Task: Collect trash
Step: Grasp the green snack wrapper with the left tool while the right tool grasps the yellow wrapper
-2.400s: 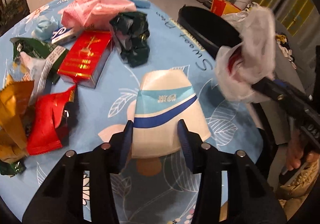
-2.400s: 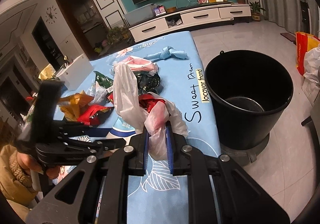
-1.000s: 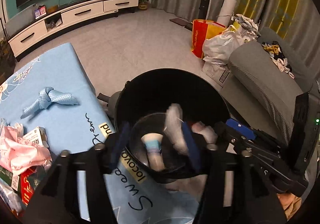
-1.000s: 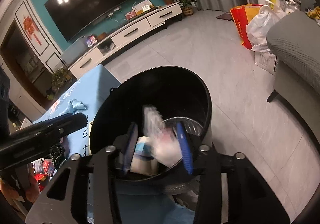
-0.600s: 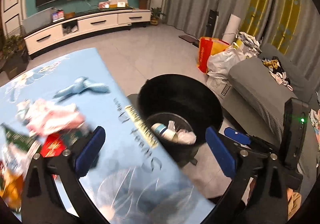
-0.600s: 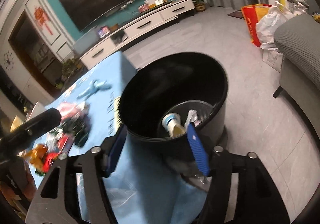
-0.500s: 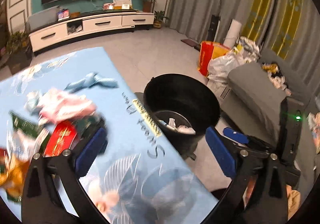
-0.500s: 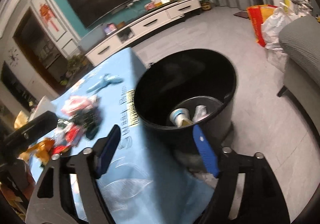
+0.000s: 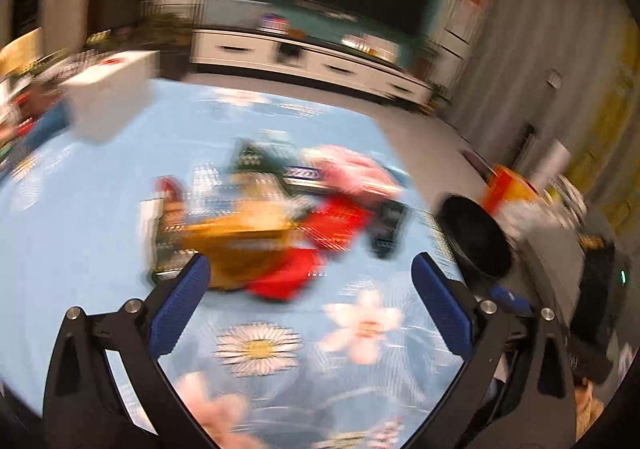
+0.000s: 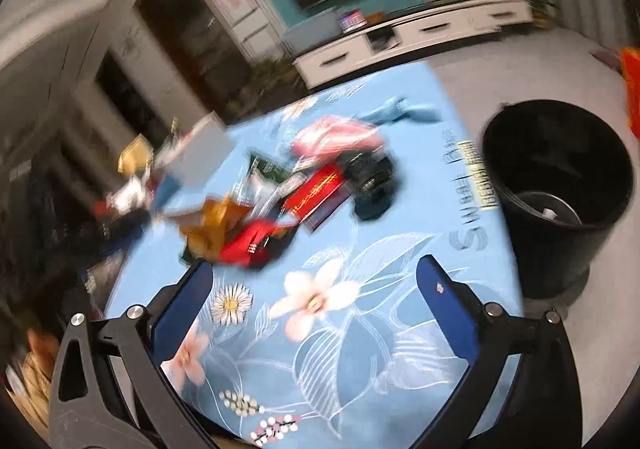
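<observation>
Both views are motion-blurred. A heap of trash lies on the blue flowered tablecloth: a yellow wrapper, a red wrapper, a red box, a pink bag and a dark green bag. The black bin stands beside the table's right edge, with white trash at its bottom; it also shows in the left wrist view. My left gripper is open and empty, above the cloth just short of the heap. My right gripper is open and empty over the flower print.
A white box stands at the table's far left. A blue knotted cloth lies at the far end. A white TV cabinet lines the back wall. Orange and white bags and a grey sofa are behind the bin.
Both grippers let their trash drop into the bin, opened wide, and have swung back left from the bin over the table toward the heap.
</observation>
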The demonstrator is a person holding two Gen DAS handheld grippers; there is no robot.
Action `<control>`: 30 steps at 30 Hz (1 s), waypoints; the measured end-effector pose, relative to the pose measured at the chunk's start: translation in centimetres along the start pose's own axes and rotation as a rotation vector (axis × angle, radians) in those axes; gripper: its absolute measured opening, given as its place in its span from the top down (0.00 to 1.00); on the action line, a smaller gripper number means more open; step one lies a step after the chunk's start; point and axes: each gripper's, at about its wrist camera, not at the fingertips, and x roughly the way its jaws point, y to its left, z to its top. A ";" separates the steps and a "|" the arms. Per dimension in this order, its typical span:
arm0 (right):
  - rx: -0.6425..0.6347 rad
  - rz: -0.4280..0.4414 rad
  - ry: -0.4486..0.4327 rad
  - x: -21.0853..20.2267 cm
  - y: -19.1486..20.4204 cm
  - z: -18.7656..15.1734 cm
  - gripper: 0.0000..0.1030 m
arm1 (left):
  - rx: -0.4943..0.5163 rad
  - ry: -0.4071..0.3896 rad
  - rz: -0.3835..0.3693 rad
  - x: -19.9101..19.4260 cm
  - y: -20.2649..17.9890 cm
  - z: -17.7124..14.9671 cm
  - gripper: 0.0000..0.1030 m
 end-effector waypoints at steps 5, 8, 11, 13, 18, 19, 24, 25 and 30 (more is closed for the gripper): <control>-0.251 -0.062 0.051 3.0 5.2 -1.3 0.03 | -0.060 -0.009 0.057 -0.4 5.8 -1.3 0.03; -0.392 -0.086 0.010 3.9 7.9 -1.1 0.03 | -0.071 0.080 0.011 0.5 8.3 -2.5 0.03; -0.500 -0.104 -0.006 4.7 9.7 -0.6 0.03 | -0.065 0.071 -0.006 0.5 10.0 -3.6 0.03; -0.582 -0.112 -0.011 5.8 11.2 -0.2 0.03 | -0.061 0.071 0.037 0.7 10.6 -3.7 0.03; -0.700 -0.085 -0.008 8.6 13.4 1.0 0.03 | -0.113 0.078 0.111 1.4 12.9 -2.9 0.03; -0.719 -0.072 -0.007 9.2 13.8 1.2 0.03 | -0.125 0.070 0.082 1.5 13.3 -2.8 0.03; -0.808 -0.045 -0.005 11.6 15.4 2.0 0.13 | -0.152 0.069 0.032 2.9 14.7 -1.8 0.03; -0.824 -0.034 0.000 12.1 15.6 2.1 0.15 | -0.152 0.064 0.027 3.0 14.7 -1.7 0.03; -0.887 -0.011 0.054 14.2 16.3 1.9 0.56 | -0.129 0.060 -0.004 4.3 15.0 -0.9 0.16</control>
